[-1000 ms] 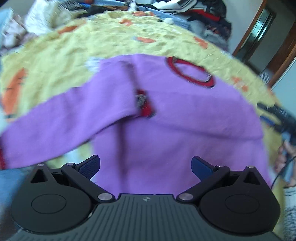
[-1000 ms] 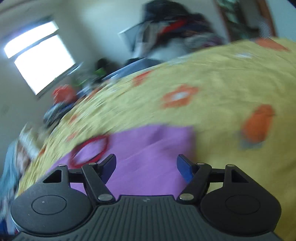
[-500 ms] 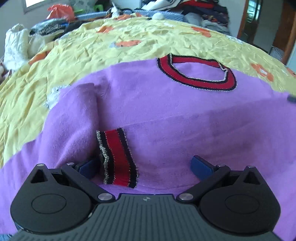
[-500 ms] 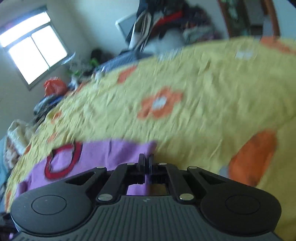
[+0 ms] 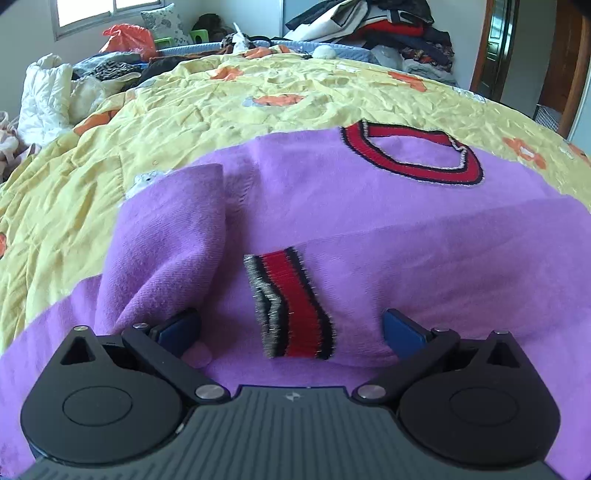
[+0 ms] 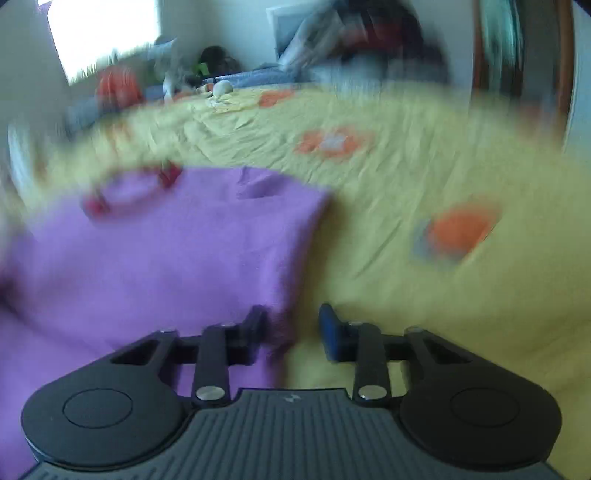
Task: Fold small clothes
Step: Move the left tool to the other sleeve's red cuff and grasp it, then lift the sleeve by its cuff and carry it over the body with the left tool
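The left tool [image 5: 291, 332] hovers low over the purple knitted sweater [image 5: 369, 206], its blue-padded fingers [image 5: 400, 332] spread wide apart and clamping nothing; between them lies the red, black and silver striped cuff [image 5: 291, 306] of a sleeve folded across the sweater's body. Just beyond and to the left, the folded sleeve [image 5: 173, 240] bunches into a raised ridge. Farther on, the red-and-black ribbed neckline [image 5: 410, 155] lies flat and open. The sweater rests on a bed covered by a wrinkled yellow quilt with orange flowers [image 5: 258, 92], and heaped clothes [image 5: 369, 26] sit at the far side. The right tool [image 6: 291, 328], seen in a blurred view, has its fingers partly apart, straddling the sweater's right edge [image 6: 295, 266] without gripping it, the right finger over bare quilt.
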`<state>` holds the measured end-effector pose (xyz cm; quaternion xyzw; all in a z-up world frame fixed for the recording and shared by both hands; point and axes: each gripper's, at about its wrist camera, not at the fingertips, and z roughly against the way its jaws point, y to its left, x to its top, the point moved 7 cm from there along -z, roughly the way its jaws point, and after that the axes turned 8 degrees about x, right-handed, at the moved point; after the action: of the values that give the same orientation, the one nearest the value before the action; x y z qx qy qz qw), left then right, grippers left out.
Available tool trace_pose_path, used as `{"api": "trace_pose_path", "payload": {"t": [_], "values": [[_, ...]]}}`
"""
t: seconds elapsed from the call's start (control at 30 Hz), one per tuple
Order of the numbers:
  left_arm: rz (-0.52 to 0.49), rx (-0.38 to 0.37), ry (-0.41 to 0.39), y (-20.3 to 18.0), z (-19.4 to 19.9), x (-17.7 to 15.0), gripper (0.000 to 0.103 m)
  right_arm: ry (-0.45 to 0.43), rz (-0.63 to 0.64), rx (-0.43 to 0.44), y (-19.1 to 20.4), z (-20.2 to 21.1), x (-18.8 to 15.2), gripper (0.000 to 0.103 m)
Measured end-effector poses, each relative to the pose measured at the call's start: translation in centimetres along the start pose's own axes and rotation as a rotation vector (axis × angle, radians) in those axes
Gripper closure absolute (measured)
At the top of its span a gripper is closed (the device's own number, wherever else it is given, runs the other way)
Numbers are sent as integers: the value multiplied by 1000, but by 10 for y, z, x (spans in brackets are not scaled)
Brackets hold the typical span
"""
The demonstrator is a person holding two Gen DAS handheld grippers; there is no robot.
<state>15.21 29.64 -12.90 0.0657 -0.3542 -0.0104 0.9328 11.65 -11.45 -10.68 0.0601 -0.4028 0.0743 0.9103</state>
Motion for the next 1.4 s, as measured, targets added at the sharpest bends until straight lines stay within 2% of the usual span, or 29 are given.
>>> {"api": "trace_pose_path", "payload": {"t": [0.03,0.1,0.17,0.2,0.23,0.27,0.3,0.37,0.4,0.43,0.47,0.57,0.67,0.73,0.77,0.8,0.83,0.93,1.0,1.07,1.2,1.27,1.3,1.37,1.4], "values": [[9,5,4,5,0,0,0,-3,23,-42,2,2,-2,55],[16,7,0,15,0,-1,0,23,-38,-37,6,6,4,54],[9,56,-20,27,2,-4,0,-55,7,-56,27,21,19,53],[23,62,-23,35,2,-6,0,-93,-3,-22,41,26,26,43],[46,38,-29,41,4,-7,0,-114,-22,53,59,26,33,34],[50,30,-42,46,6,-8,0,-119,-31,136,76,21,40,14],[46,57,-41,51,6,-9,0,-117,-24,204,96,12,43,10],[74,75,-25,62,9,-12,0,-98,47,238,127,-11,43,10],[102,61,-7,67,13,-14,0,-32,111,187,136,-28,36,10],[130,40,6,74,19,-17,0,55,165,112,137,-49,26,5],[159,26,2,83,28,-20,0,-4,134,108,129,-50,26,0],[253,50,-54,130,63,-38,0,12,10,119,100,-49,18,0],[425,104,-125,205,93,-66,0,3,34,122,98,-49,8,0],[570,41,-141,253,100,-91,0,-15,40,114,104,-46,8,0],[618,8,-101,270,97,-102,0,-15,38,110,104,-53,9,0],[660,-46,-65,282,93,-113,0,-16,29,110,104,-53,11,0],[703,-106,-57,291,89,-121,0,-20,16,110,104,-57,12,0],[837,-236,-42,304,77,-142,0,-26,15,106,106,-34,8,0],[890,-245,-28,308,69,-154,0,-27,12,111,104,-29,5,0],[934,-285,-47,310,64,-159,0,-31,6,116,102,-26,4,0],[977,-351,-54,311,57,-153,1,-31,12,109,102,-27,4,0],[993,-384,-32,309,49,-146,2,-31,9,111,101,-28,4,0],[988,-396,-21,307,47,-142,5,-31,9,112,101,-28,4,0],[991,-459,19,300,40,-139,44,-34,5,116,102,-29,4,0],[999,-471,60,296,34,-142,77,-35,4,117,101,-29,4,0]]}}
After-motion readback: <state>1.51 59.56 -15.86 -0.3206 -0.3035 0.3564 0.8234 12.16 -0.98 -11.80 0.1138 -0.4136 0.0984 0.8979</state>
